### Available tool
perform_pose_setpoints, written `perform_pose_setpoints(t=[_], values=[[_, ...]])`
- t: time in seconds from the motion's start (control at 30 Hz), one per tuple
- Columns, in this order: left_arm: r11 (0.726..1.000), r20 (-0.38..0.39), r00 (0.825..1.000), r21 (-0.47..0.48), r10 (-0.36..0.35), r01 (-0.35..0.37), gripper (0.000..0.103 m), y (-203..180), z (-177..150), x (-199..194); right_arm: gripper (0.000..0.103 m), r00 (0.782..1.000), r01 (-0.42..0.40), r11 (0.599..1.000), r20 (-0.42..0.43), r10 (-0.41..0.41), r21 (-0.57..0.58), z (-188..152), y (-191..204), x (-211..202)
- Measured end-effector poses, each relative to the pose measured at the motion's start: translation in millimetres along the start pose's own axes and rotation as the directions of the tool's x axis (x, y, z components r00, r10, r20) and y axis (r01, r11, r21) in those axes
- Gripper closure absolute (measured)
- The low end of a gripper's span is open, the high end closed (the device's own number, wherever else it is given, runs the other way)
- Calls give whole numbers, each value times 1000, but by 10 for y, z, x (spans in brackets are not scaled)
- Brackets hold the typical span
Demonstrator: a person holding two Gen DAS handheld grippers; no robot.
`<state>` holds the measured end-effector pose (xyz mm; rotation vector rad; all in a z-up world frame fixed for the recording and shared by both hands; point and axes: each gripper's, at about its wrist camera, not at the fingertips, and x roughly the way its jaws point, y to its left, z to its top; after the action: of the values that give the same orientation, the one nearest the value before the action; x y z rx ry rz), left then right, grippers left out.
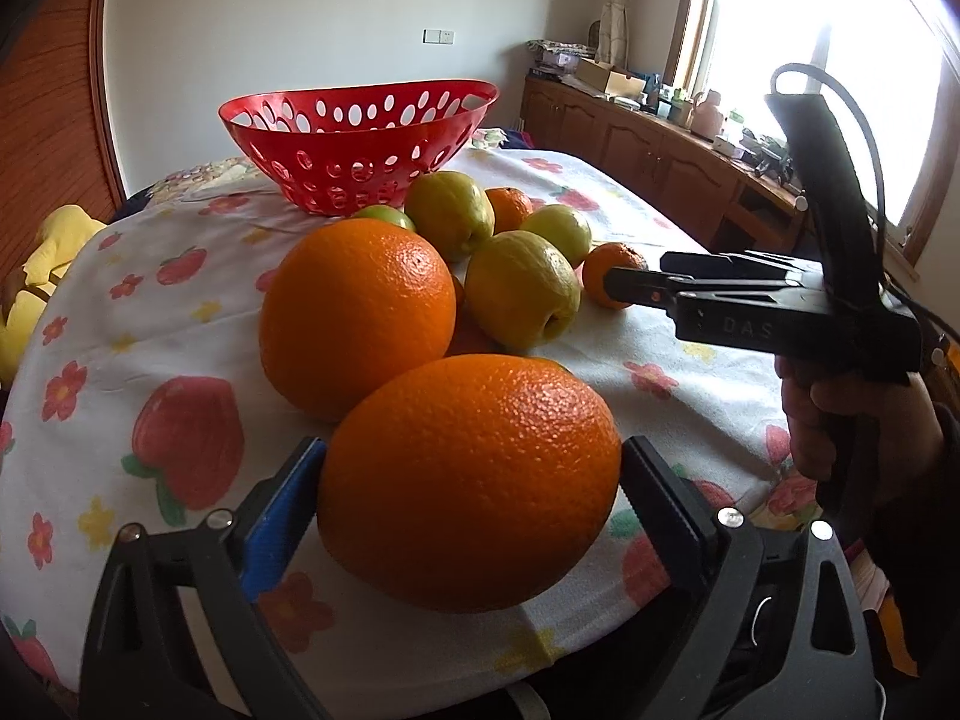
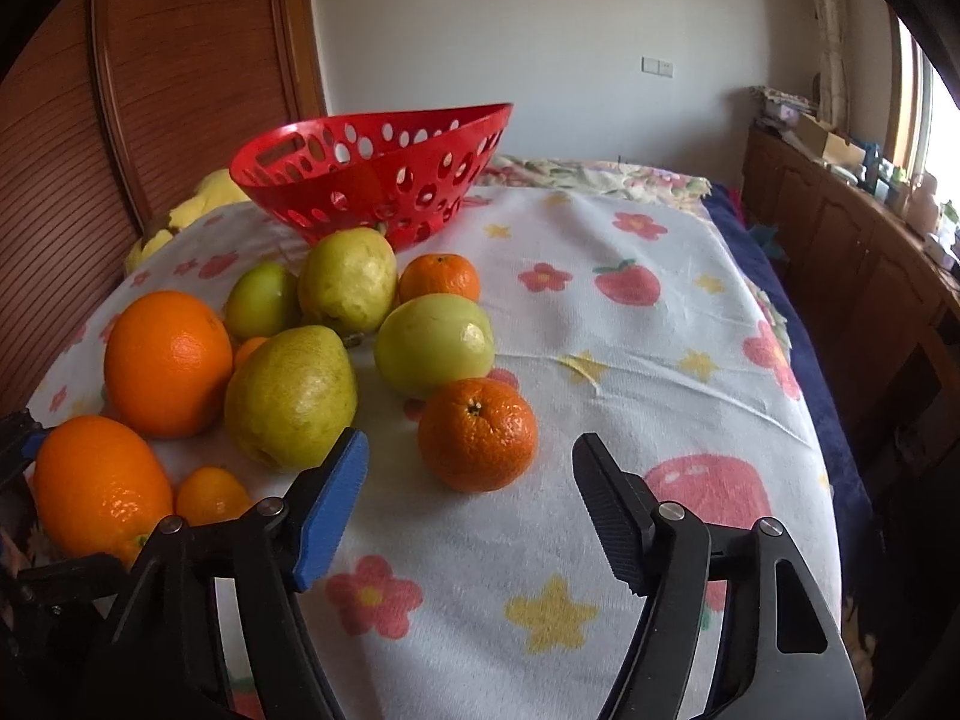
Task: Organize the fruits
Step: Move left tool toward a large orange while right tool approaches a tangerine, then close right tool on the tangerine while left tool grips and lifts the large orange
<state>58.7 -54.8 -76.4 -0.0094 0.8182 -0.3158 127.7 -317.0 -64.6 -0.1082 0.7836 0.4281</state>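
A red perforated basket (image 1: 360, 138) stands empty at the back of the table; it also shows in the right wrist view (image 2: 372, 171). Fruit lies in front of it: big oranges, yellow-green pears, green apples and small mandarins. My left gripper (image 1: 474, 480) has its fingers against both sides of a large orange (image 1: 471, 480), which rests on the cloth. A second large orange (image 1: 357, 315) lies just behind. My right gripper (image 2: 471, 468) is open, its fingers either side of a mandarin (image 2: 477, 432) without touching it. A pear (image 2: 291, 396) lies beside its left finger.
The table carries a white cloth (image 2: 600, 360) printed with strawberries and flowers. A yellow soft object (image 1: 42, 276) sits off the table's left edge. A wooden sideboard (image 1: 660, 150) with clutter runs under the window on the right.
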Motion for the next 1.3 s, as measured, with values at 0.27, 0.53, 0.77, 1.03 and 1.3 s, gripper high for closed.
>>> perform_pose_setpoints(t=[0.27, 0.53, 0.77, 1.03, 1.3], values=[[1000, -24, 1000, -11, -10, 10, 7, 38, -24, 87, 37, 999, -24, 999, -40, 25, 32, 34, -80, 163], [999, -5, 999, -32, -41, 41, 9, 84, -59, 61, 47, 998, -23, 999, -55, 25, 37, 76, -90, 206], [998, 1, 999, -27, -50, 50, 9, 76, -98, 14, 56, 998, -24, 999, -57, 25, 27, 61, -43, 211], [998, 31, 998, 1, -55, 55, 9, 25, -107, -74, 57, 998, -44, 999, -38, 45, 30, -2, -62, 111], [997, 96, 992, -4, -77, 78, 9, 20, 0, -356, 57, 998, -62, 998, -7, 62, 28, 21, -65, -49]])
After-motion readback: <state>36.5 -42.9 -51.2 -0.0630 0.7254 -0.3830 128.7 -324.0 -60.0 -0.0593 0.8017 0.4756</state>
